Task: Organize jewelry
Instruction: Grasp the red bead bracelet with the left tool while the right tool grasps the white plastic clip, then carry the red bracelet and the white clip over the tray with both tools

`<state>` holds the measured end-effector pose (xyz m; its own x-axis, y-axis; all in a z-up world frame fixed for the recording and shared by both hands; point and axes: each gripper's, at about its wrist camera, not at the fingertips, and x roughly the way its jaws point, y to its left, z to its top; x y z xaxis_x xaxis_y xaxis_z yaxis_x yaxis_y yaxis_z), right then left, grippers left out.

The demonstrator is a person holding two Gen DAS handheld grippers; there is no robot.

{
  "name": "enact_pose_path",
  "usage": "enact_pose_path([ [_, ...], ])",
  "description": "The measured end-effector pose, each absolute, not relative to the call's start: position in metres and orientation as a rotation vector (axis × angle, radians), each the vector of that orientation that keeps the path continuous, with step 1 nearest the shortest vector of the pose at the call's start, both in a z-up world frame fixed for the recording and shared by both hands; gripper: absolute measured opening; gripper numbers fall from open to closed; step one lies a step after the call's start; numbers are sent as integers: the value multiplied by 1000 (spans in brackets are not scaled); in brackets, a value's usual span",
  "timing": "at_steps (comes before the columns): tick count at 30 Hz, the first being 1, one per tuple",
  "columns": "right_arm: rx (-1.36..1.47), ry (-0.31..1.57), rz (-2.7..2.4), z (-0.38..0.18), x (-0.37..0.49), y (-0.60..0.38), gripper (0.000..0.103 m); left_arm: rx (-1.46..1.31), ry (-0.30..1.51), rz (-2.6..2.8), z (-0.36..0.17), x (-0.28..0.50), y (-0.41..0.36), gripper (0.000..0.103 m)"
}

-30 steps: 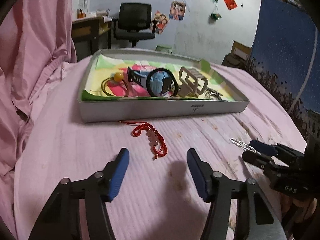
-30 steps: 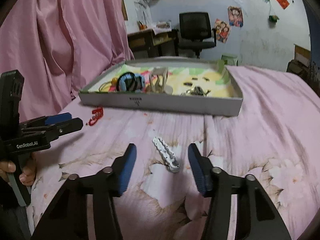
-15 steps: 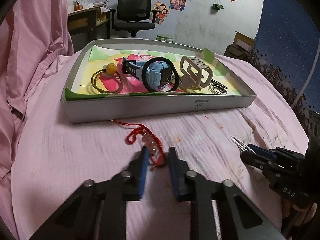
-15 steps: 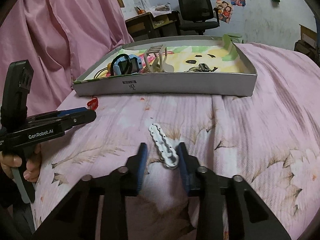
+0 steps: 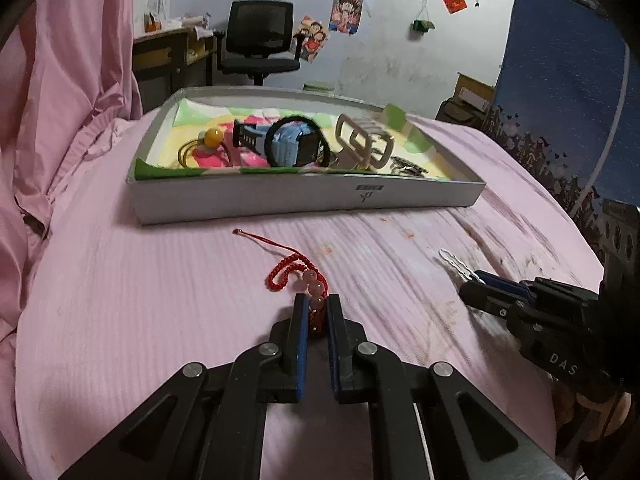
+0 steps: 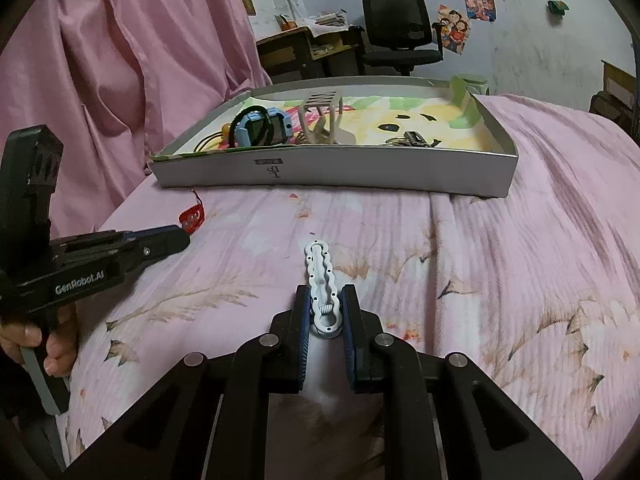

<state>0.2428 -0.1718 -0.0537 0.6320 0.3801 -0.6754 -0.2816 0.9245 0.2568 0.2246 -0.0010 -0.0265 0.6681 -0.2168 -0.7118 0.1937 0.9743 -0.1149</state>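
A red cord bracelet [image 5: 288, 270] with pink beads lies on the pink bed sheet in front of the grey box [image 5: 304, 204]. My left gripper [image 5: 317, 300] is closing on its beaded end, and the pads press on the beads. A white wavy hair clip [image 6: 320, 268] lies on the sheet to the right. My right gripper [image 6: 326, 290] is closing around its spring end, with the pads against its sides. In the right wrist view the left gripper [image 6: 180, 236] reaches in from the left beside the bracelet [image 6: 192, 216].
The box [image 6: 360, 172] holds hair ties, a blue piece inside a black loop, a beige claw clip [image 5: 364, 144] and small metal pieces. Pink cloth [image 5: 60, 100] hangs on the left. An office chair [image 5: 260, 44] and a desk stand behind. A hand [image 6: 52, 352] holds the left gripper.
Both grippers went from wide open to nearly shut, the left around the bracelet's beads and the right around the hair clip. The left gripper moved forward onto the bracelet.
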Motion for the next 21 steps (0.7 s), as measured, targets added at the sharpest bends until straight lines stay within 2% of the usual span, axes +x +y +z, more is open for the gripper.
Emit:
enact_pose_path([
  [21, 115, 429, 312, 17, 213, -180, 13, -55, 430, -108, 31, 203, 6, 9],
])
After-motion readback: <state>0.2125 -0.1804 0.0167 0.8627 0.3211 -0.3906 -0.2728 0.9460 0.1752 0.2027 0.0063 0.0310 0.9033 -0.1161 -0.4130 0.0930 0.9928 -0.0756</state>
